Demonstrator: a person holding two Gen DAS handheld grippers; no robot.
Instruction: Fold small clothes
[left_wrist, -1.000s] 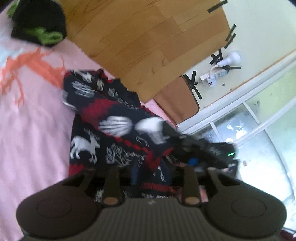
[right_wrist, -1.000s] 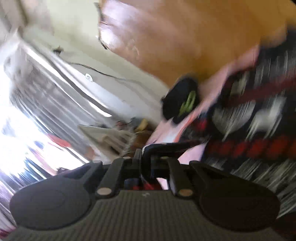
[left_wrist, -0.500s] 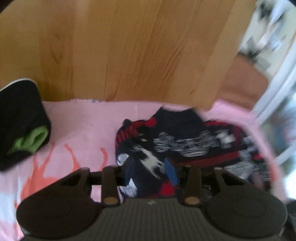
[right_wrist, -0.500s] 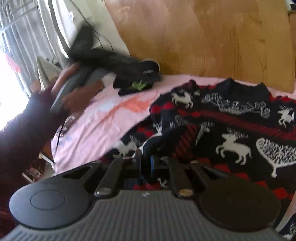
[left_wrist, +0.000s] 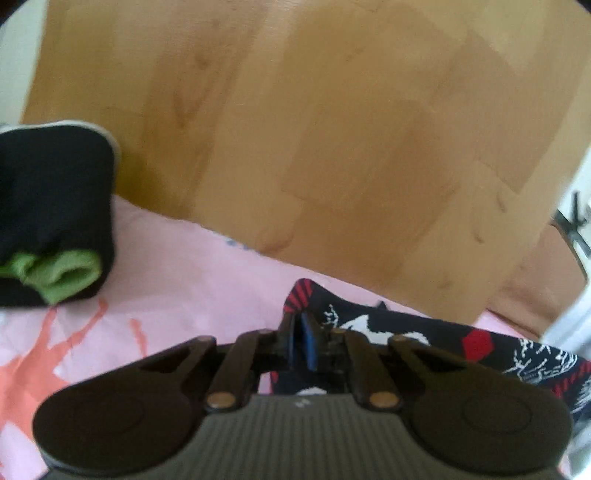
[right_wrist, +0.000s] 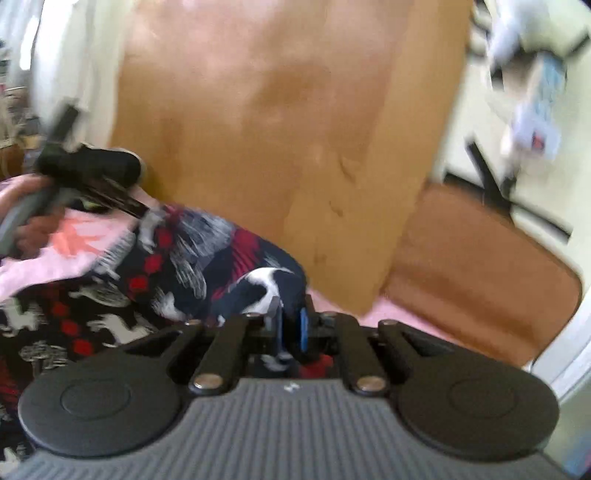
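The patterned sweater (left_wrist: 461, 343) lies on the pink sheet (left_wrist: 192, 269), lower right of the left view and lower left of the right view. Both tongs are clamped on its edge — left gripper (left_wrist: 301, 341), right gripper (right_wrist: 290, 330). Judged mid-fold: carry both corners level and taut, clear of the black-and-green bundle (left_wrist: 51, 221) at left.

Sweater (left_wrist: 491, 343) – navy/red (white reindeer), pink sheet (left_wrist: 192, 273)
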